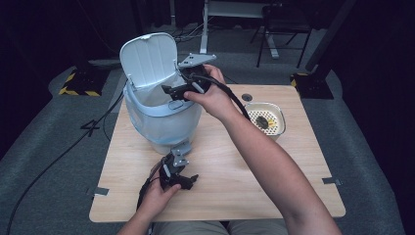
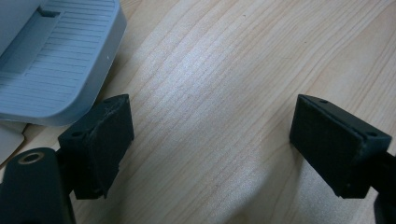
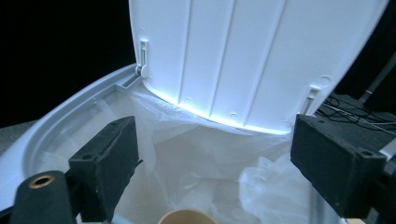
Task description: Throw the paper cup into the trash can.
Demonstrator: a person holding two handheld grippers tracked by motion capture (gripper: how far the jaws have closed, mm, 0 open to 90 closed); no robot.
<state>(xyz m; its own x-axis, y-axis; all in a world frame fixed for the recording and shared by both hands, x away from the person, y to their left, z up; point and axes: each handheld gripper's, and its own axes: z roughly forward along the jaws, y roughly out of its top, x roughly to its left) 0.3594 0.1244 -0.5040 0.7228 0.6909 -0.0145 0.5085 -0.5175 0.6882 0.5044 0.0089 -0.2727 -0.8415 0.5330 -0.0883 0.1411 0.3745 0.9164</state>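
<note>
A white pedal bin stands on the wooden table with its lid raised and a clear bag liner inside. My right gripper hovers over the bin mouth. In the right gripper view it is open with nothing between its jaws, facing the lid. The tan rim of a cup lies below in the bag. My left gripper rests low at the bin's front. It is open over bare wood, beside the grey ribbed pedal.
A cream bowl with a yellow perforated inside and a dark item in it sits at the table's right back. Cables trail off the left table edge to the floor. Chair and desk legs stand behind the table.
</note>
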